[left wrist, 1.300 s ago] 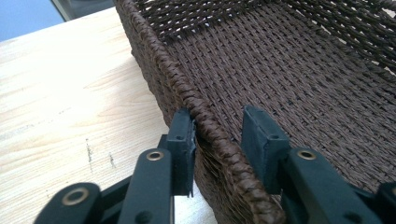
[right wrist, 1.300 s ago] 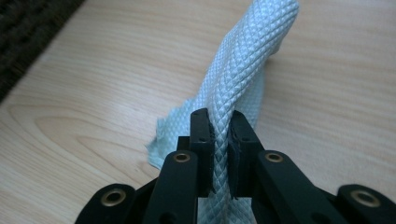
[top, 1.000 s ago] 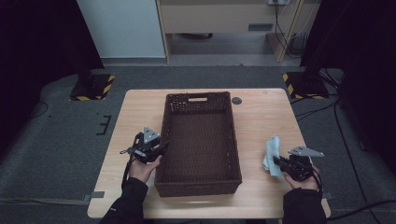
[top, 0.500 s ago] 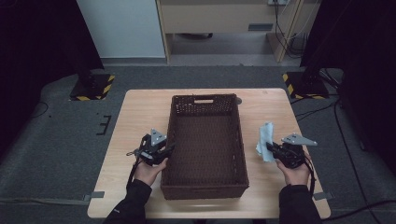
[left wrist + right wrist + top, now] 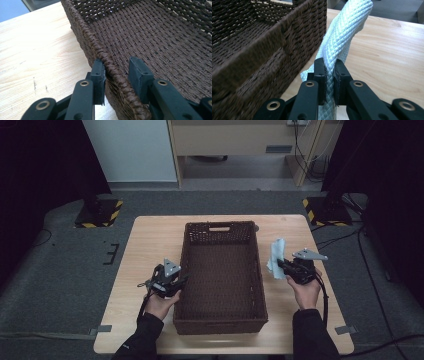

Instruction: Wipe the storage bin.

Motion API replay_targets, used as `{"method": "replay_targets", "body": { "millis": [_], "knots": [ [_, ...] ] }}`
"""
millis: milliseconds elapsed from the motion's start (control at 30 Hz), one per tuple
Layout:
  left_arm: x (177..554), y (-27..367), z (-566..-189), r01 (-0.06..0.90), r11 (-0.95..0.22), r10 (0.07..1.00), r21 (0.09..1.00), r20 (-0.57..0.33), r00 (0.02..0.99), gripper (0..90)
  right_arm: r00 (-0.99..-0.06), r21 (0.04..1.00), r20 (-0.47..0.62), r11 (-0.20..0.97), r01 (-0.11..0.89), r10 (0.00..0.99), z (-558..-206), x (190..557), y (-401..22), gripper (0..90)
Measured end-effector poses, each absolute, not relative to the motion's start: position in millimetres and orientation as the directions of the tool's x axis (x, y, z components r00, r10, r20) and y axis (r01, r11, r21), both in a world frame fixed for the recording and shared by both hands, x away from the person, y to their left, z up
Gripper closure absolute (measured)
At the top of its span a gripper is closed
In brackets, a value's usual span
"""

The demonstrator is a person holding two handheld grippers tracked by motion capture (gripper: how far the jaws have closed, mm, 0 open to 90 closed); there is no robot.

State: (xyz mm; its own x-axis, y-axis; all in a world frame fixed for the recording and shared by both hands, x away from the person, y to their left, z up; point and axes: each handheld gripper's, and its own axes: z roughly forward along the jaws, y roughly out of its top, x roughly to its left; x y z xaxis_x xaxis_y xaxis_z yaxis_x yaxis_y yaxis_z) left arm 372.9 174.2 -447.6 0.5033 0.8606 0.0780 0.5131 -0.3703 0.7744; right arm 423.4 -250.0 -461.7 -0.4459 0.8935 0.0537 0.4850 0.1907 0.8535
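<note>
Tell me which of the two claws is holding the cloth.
The right claw, pinching the pale blue quilted cloth beside the brown woven basket. The left claw straddles the basket's rim instead.

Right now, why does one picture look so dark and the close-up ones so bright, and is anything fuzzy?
High view: dim overall, black corners, only the pale wooden table catching light. Left gripper view: bright and sharp on the dark brown woven basket, with the black left tongs astride its rim. Right gripper view: the near basket wall blurs, while the right tongs pinch the pale blue quilted cloth, crisp at the grip.
</note>
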Motion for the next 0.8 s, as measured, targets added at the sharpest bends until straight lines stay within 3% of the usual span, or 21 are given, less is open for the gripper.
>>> {"method": "replay_targets", "body": {
  "millis": [800],
  "knots": [
    [374.4, 189.9, -446.0, 0.521, -0.369, 0.853, 0.769, 0.058, 0.519, 68.9, -0.463, 0.859, 0.026, 0.217, 0.463, 0.886, -467.2, 482.1, -215.4, 83.9]
  ]
}}
